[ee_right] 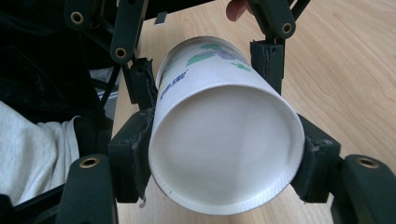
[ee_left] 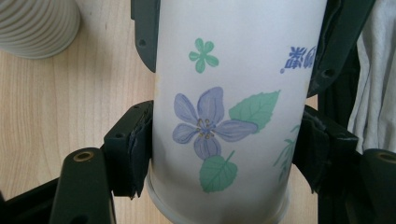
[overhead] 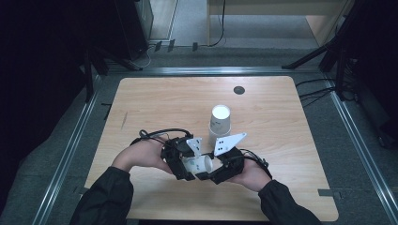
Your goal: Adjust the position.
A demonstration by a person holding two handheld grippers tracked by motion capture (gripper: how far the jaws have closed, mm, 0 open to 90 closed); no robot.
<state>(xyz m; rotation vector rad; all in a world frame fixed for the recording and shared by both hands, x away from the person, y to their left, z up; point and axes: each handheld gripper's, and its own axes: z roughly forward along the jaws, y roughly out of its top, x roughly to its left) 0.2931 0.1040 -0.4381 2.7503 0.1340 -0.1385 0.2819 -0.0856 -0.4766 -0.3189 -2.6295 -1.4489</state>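
Your left claw point(overhead: 187, 166) and right claw point(overhead: 212, 169) both clamp one flowered paper cup point(overhead: 199, 164), lying sideways just above the table point(overhead: 155, 101) near its near edge; a stack of cups point(overhead: 219, 121) stands just beyond.

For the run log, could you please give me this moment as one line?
held: paper cup on its side | left tool: shut on cup | right tool: shut on its base end | cup stack: upside down on table

Cup point(overhead: 201, 164) lies on its side between left tongs point(overhead: 184, 165) and right tongs point(overhead: 212, 169), above the worktop point(overhead: 272, 140); cup stack point(overhead: 219, 121) stands just behind
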